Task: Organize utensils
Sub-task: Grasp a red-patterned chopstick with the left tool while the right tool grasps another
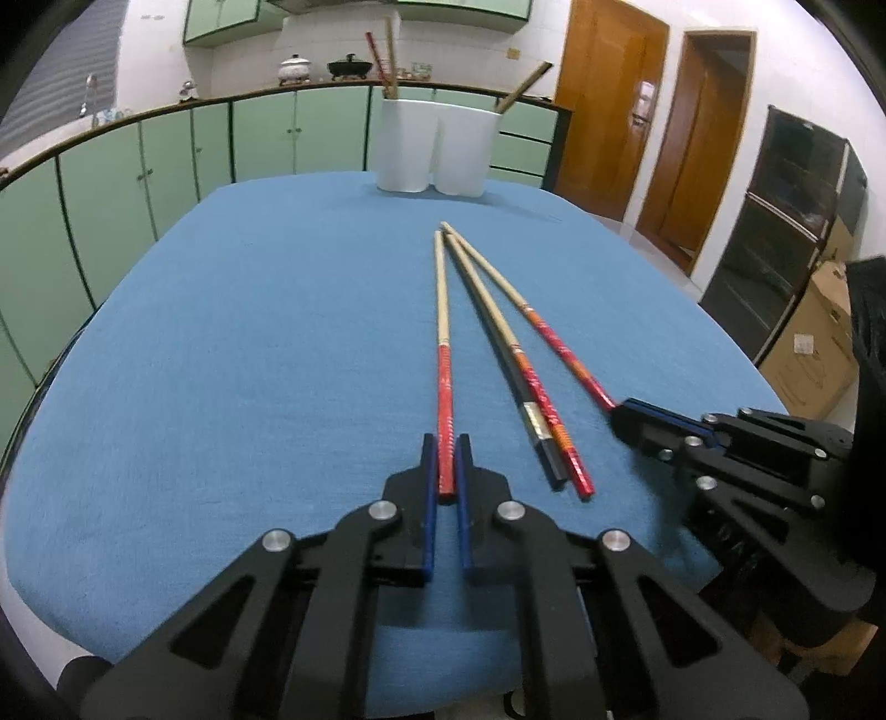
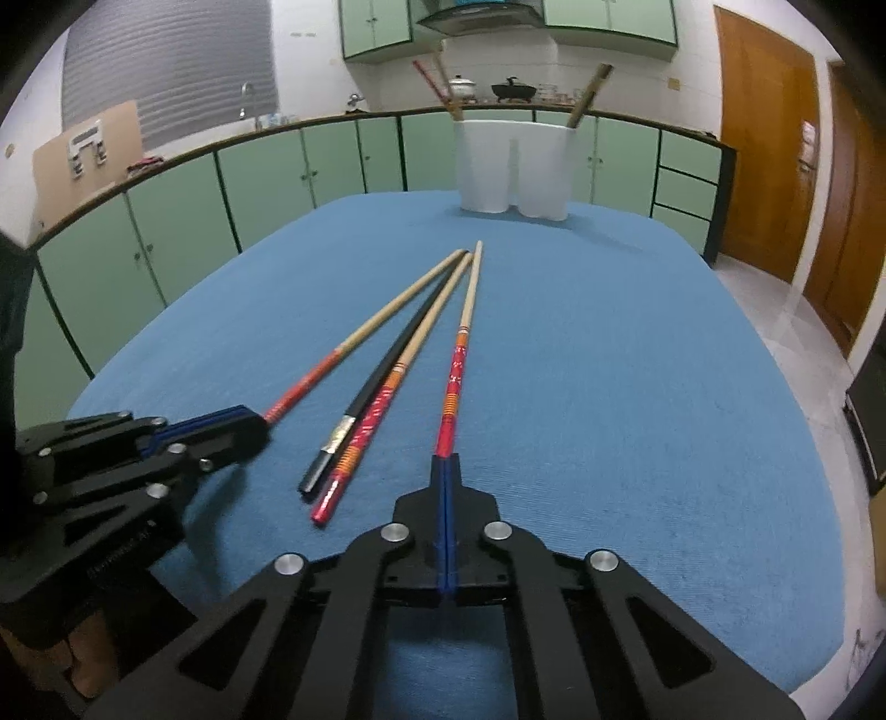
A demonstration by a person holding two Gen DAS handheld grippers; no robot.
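L gripper [image 1: 447, 443] clamped on handle end of leftmost red-handled chopstick [image 1: 442, 332]; R gripper [image 2: 446, 462] pinched shut on butt of rightmost orange-red chopstick [image 2: 462, 354]. Both sticks flat on blue worktop [image 1: 221, 332], long axes running straight ahead, tips converging twd white twin-cup holder [image 1: 437, 147] at far edge. Black chopstick [image 1: 498, 354] + another red one lie between, untouched. Judgement: lift, carry fwd along axis, tips lead into holder

a blue cloth-covered table [image 1: 221, 332] stands in a kitchen with white tiled walls [image 2: 692, 66]. behind it runs a row of pale green base cabinets [image 2: 332, 160] under a dark counter, with matching green wall cabinets [image 2: 376, 27] above. two brown wooden doors [image 1: 609, 111] stand to the right, near a dark glass-fronted cabinet [image 1: 786, 232] and a cardboard box [image 1: 814, 354].
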